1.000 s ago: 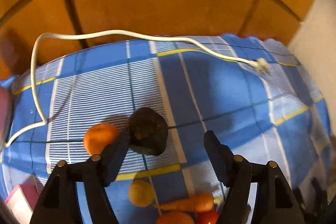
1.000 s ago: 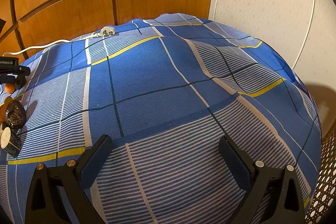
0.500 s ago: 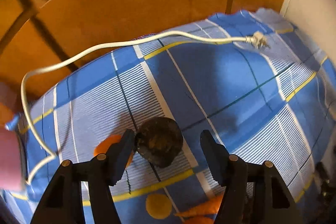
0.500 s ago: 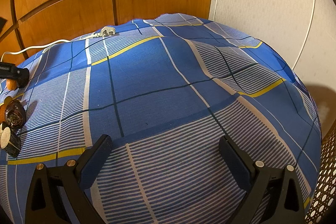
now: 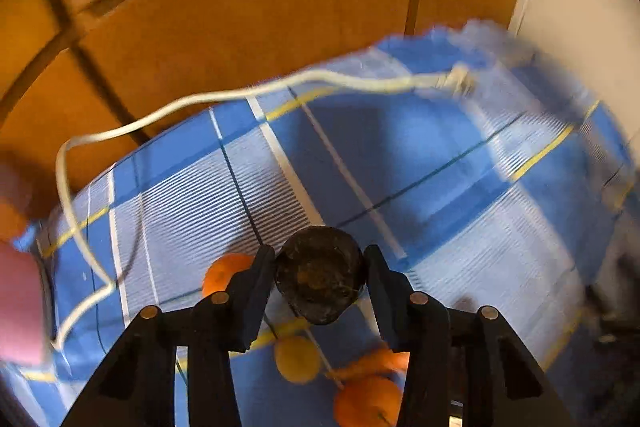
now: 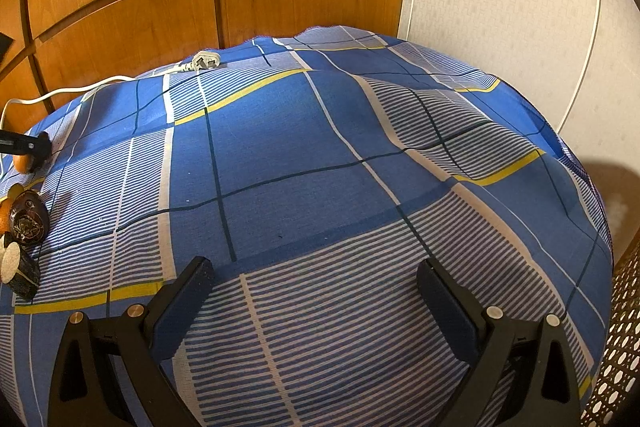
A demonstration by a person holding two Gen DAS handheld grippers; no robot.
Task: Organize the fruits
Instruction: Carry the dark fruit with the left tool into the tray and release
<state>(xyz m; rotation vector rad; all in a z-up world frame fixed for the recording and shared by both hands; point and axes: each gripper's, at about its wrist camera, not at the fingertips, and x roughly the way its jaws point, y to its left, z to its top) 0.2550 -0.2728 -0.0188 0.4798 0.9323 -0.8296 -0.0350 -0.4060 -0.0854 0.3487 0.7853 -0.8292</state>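
Dark fruit gripped

The dark, rough-skinned round fruit (image 5: 320,281) sits pinched in the left gripper (image 5: 320,267), whose jaws have just closed on it above the blue plaid bedsheet (image 5: 420,155); lifting seems next. The right gripper (image 6: 314,287) hangs wide, empty.

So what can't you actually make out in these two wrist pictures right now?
- Left wrist view: motion blur smears the blue checked cloth and white cable plug.
- Left wrist view: the left tool has been closing on the dark round fruit; its underside is hidden.
- Left wrist view: the orange round fruit is partly behind a finger.
- Right wrist view: dark objects at the left edge are cut off, unidentifiable.
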